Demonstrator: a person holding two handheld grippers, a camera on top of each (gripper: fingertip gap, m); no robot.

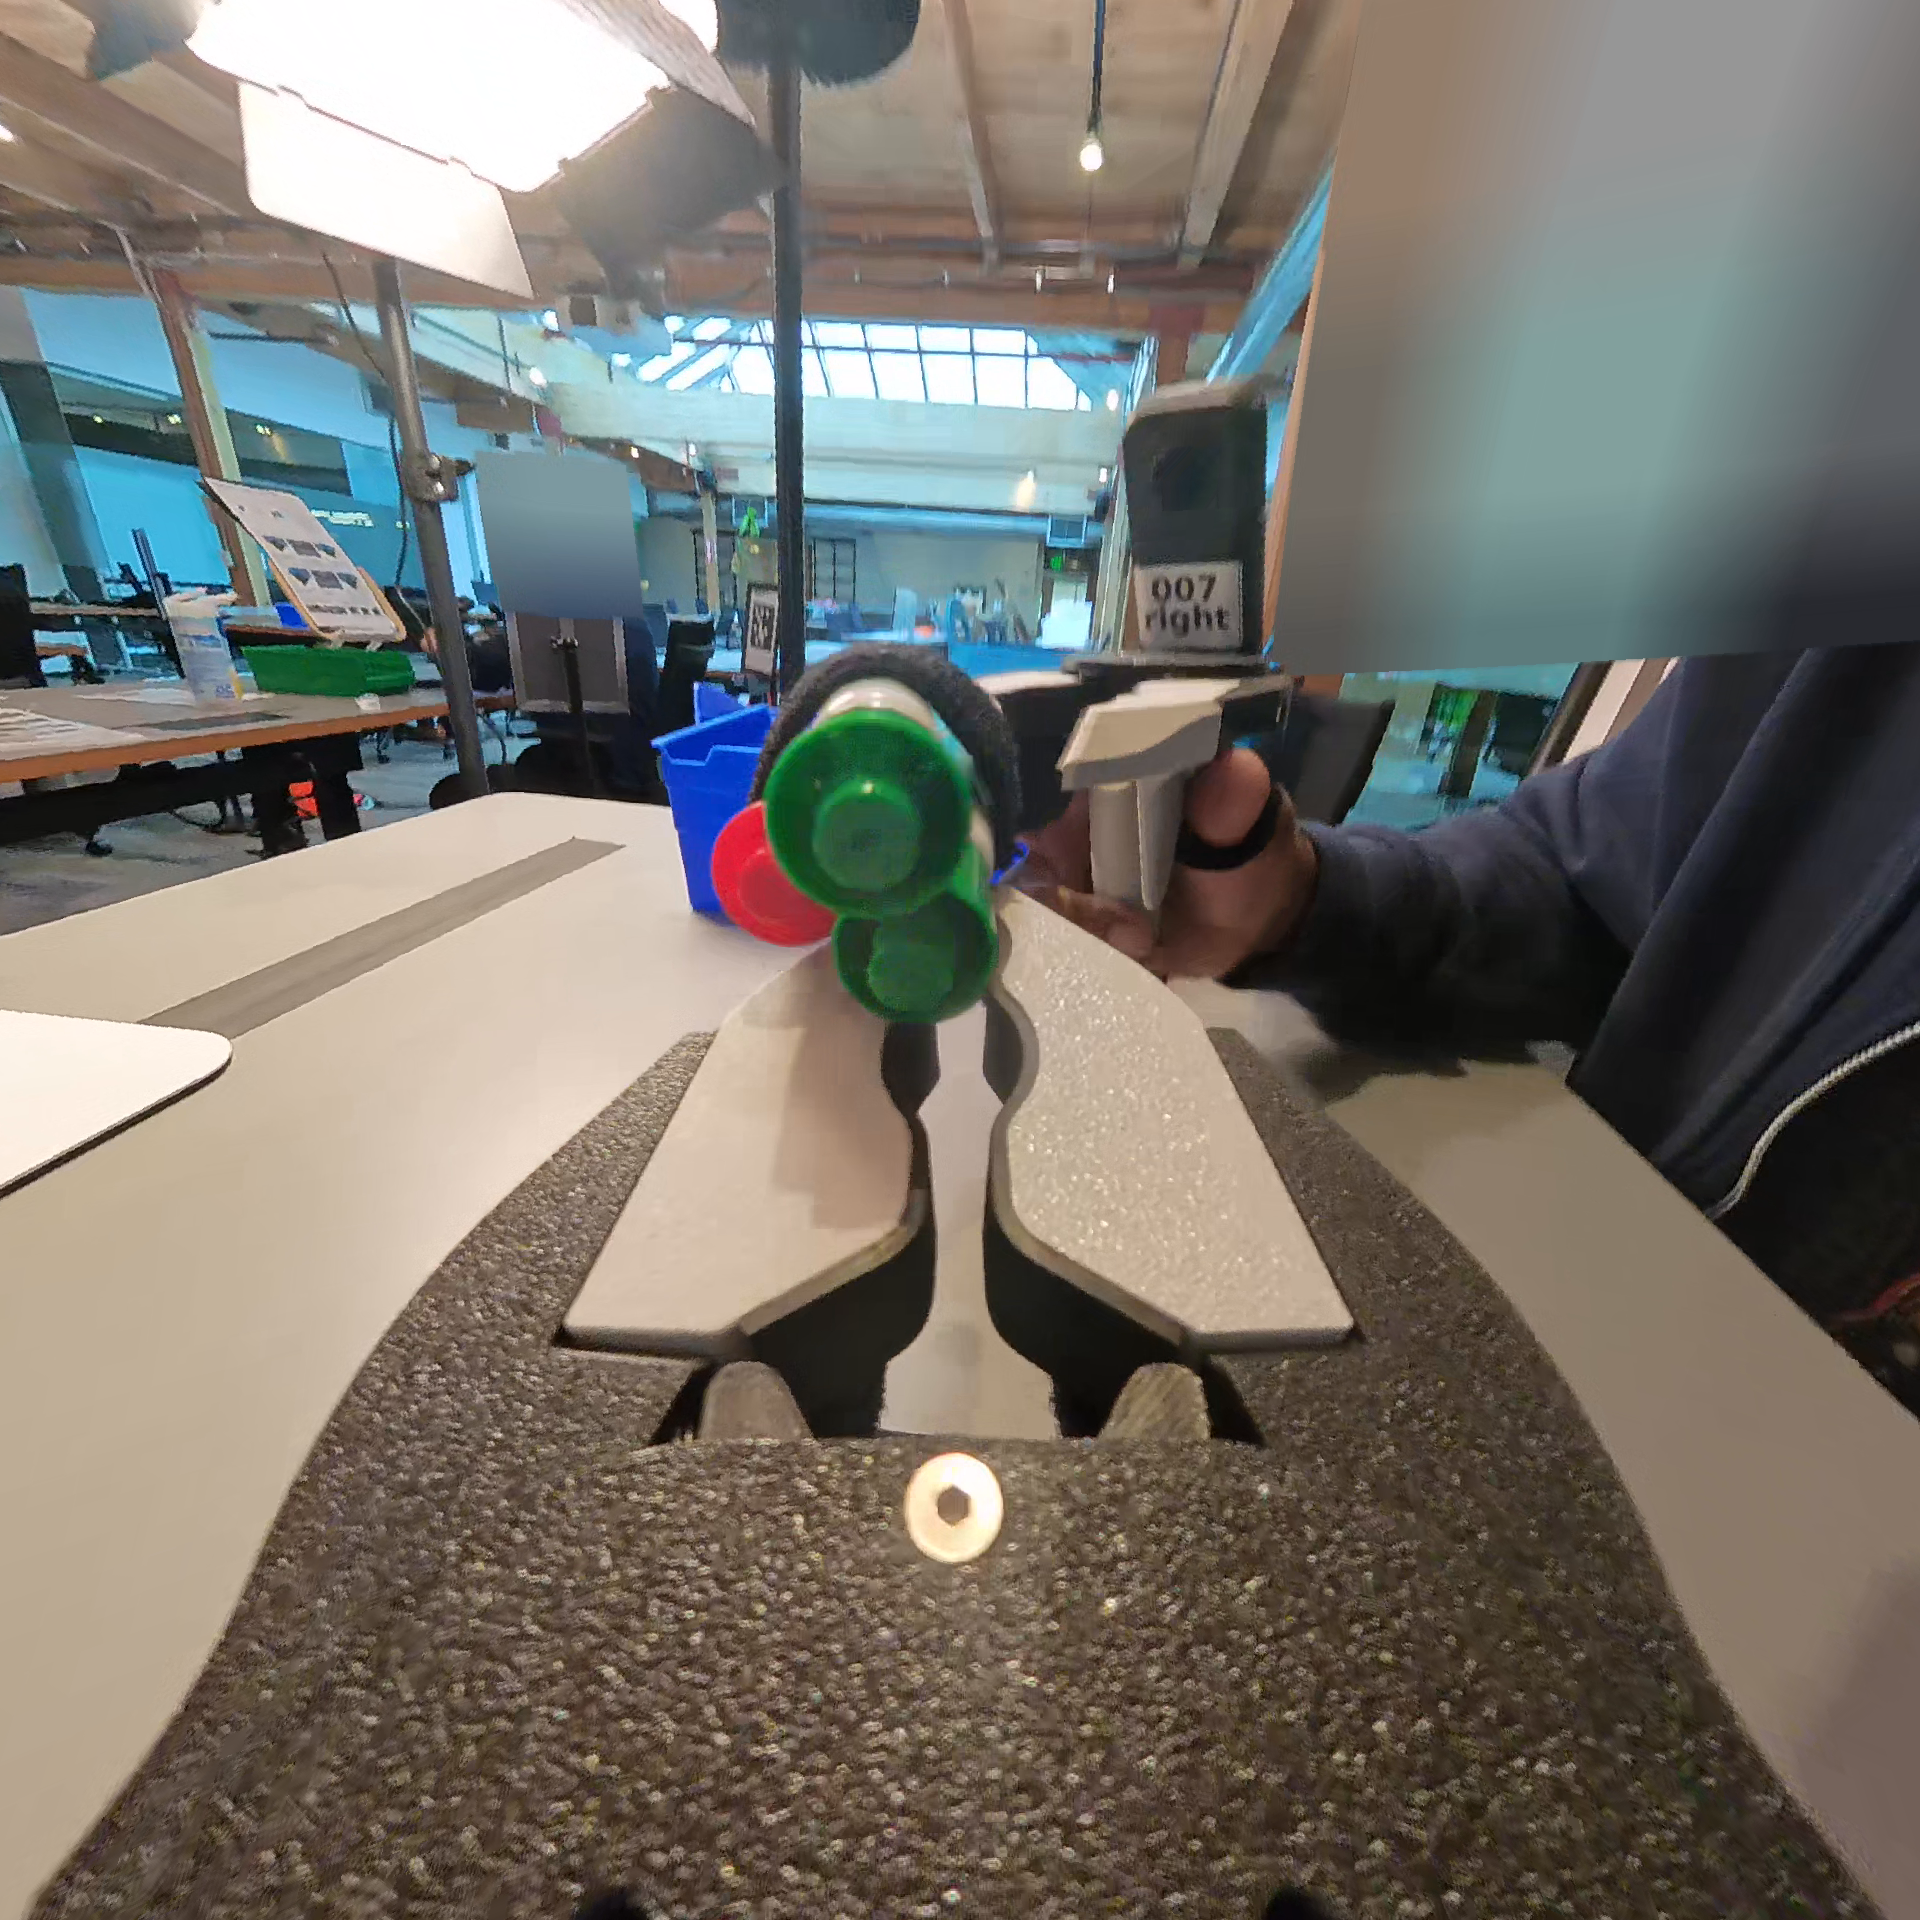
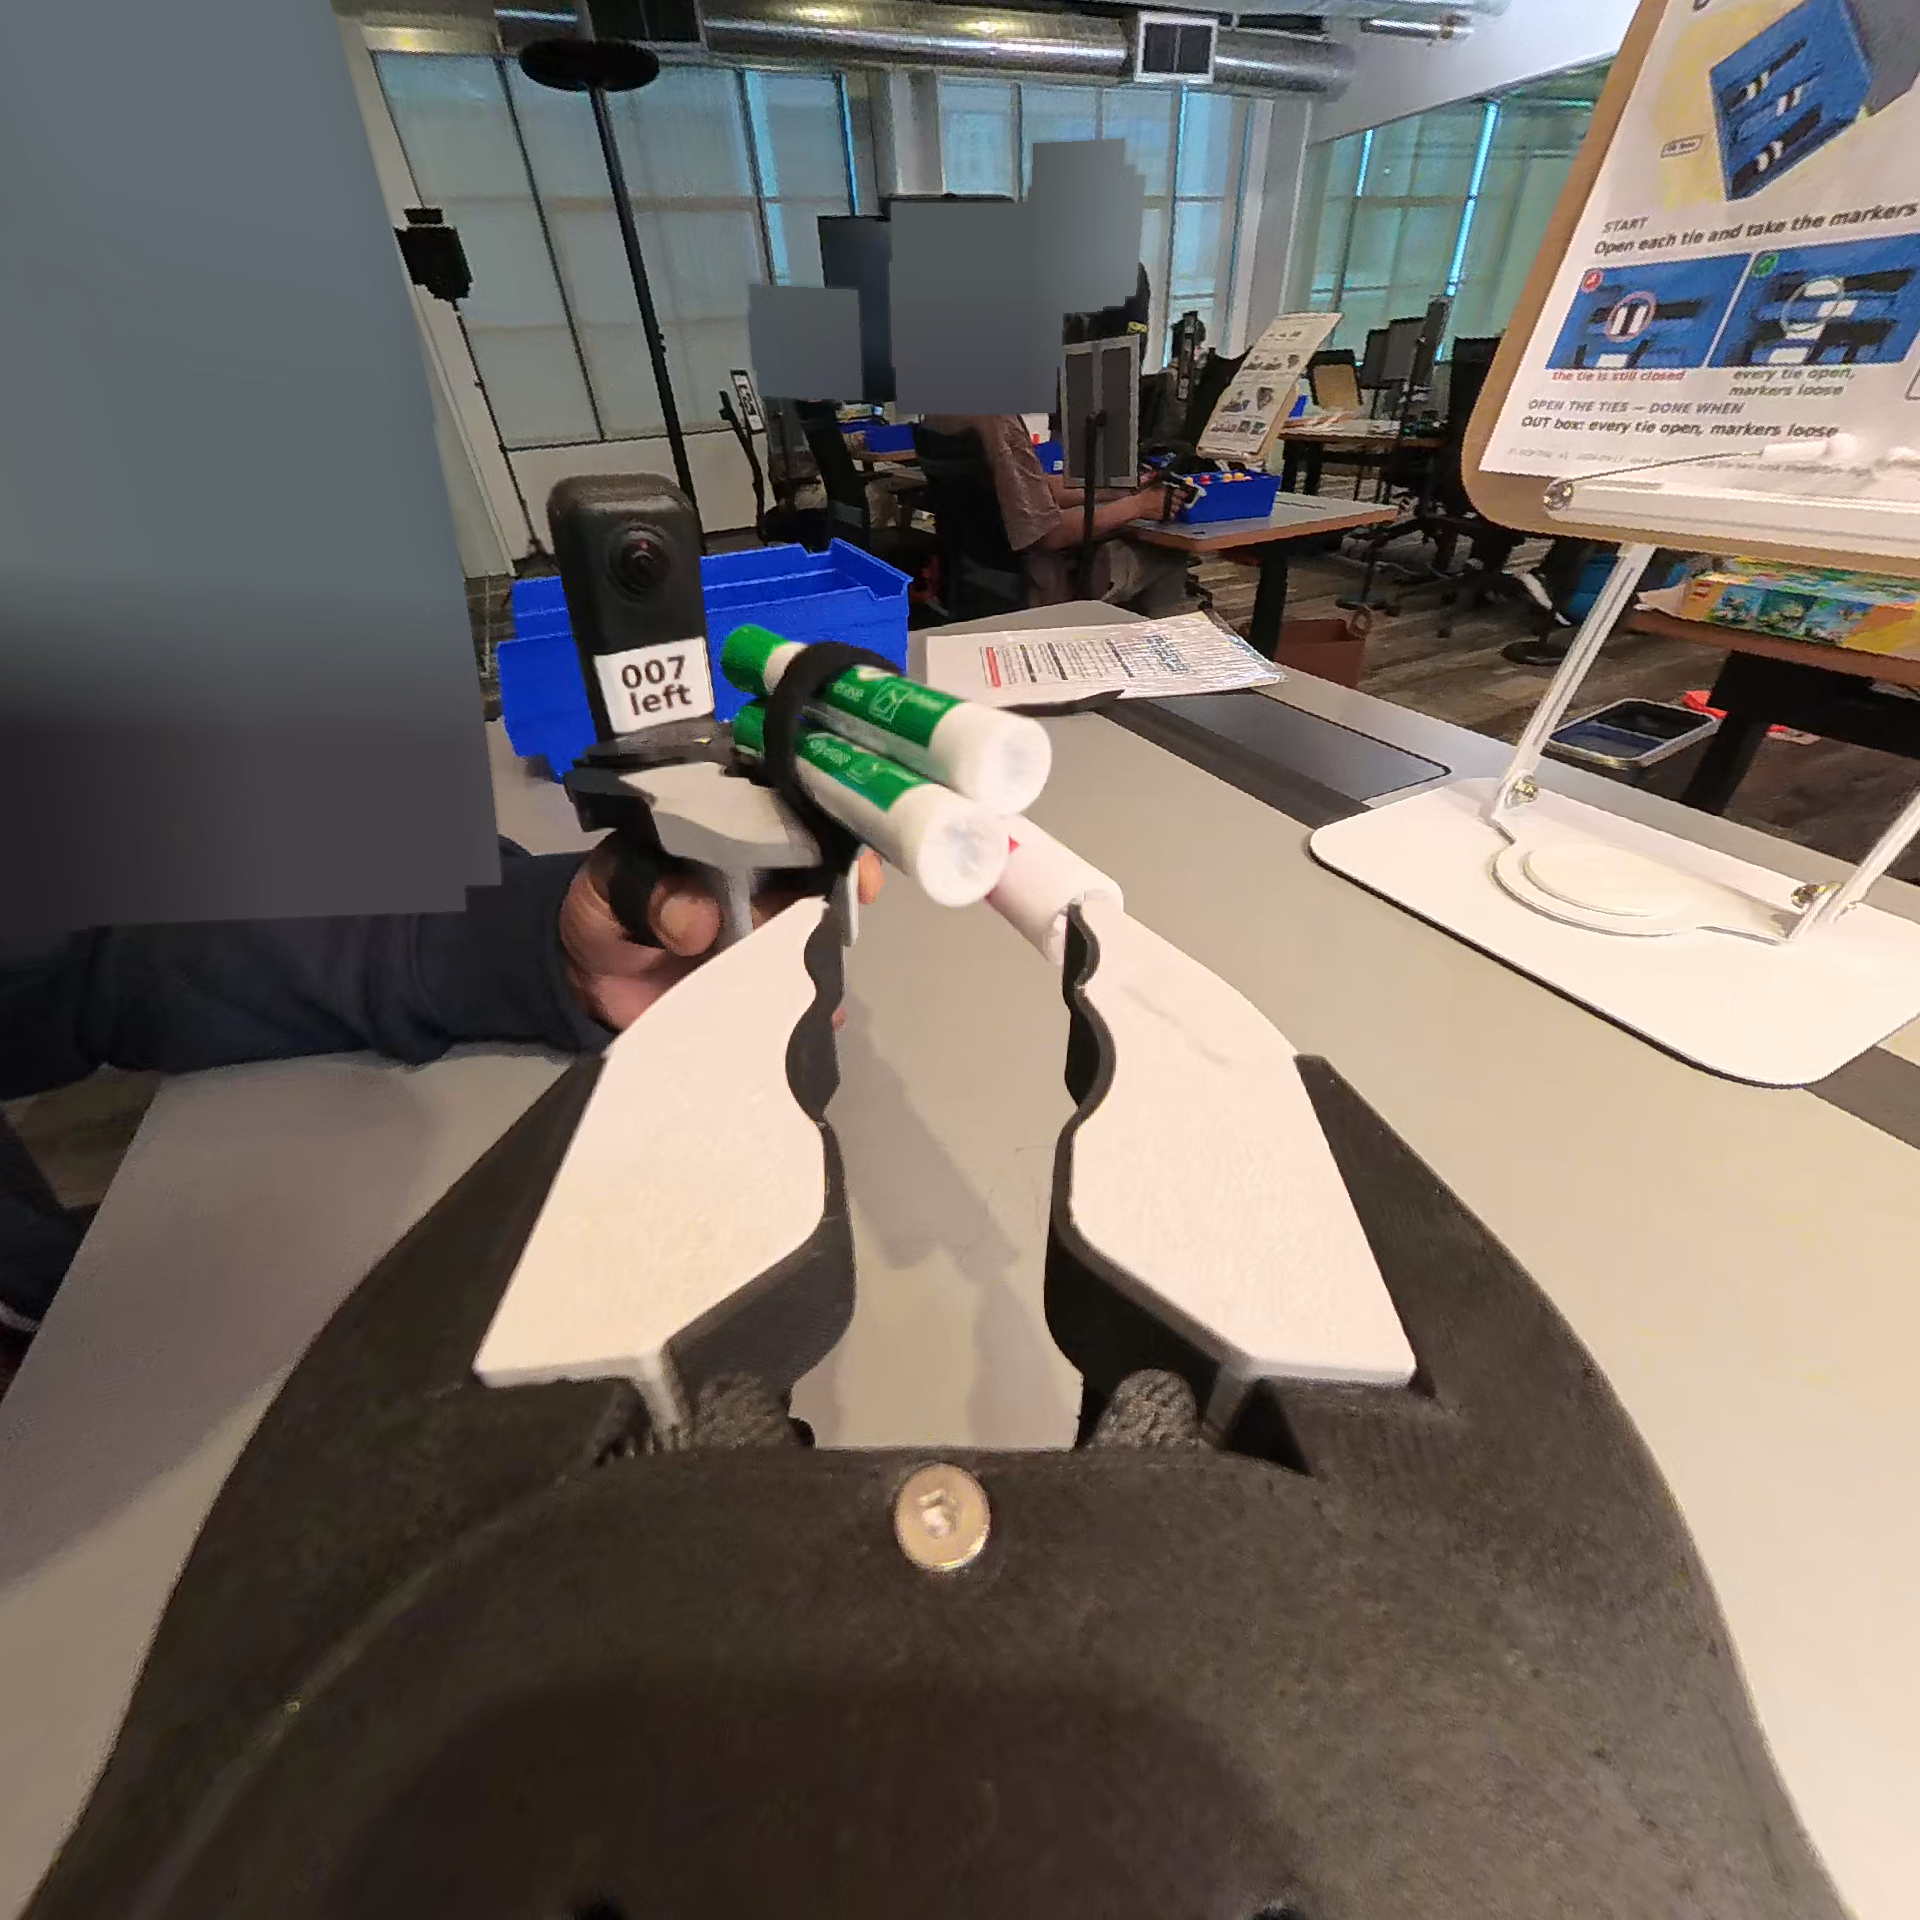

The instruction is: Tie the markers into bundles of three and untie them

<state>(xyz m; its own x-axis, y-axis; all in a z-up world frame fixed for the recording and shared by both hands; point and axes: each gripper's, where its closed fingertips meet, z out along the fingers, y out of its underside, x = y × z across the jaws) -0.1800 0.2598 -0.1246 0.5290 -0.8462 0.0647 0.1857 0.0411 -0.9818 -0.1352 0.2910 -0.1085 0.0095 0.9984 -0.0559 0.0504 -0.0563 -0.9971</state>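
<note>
Centre frame, left gripper clamped on strapped marker bundle, caps only. Right view: marker barrels, black tie; right gripper parted, touching red marker.

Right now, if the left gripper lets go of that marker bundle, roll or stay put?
Probably stays put: the black strap holds three markers in a lumpy cluster. Bodies look like stiff, light plastic. The red one sits lower and might slip out. The right gripper is open.

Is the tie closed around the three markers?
Closed: the black tie loops around the markers, bundled together in the left tool.
</note>
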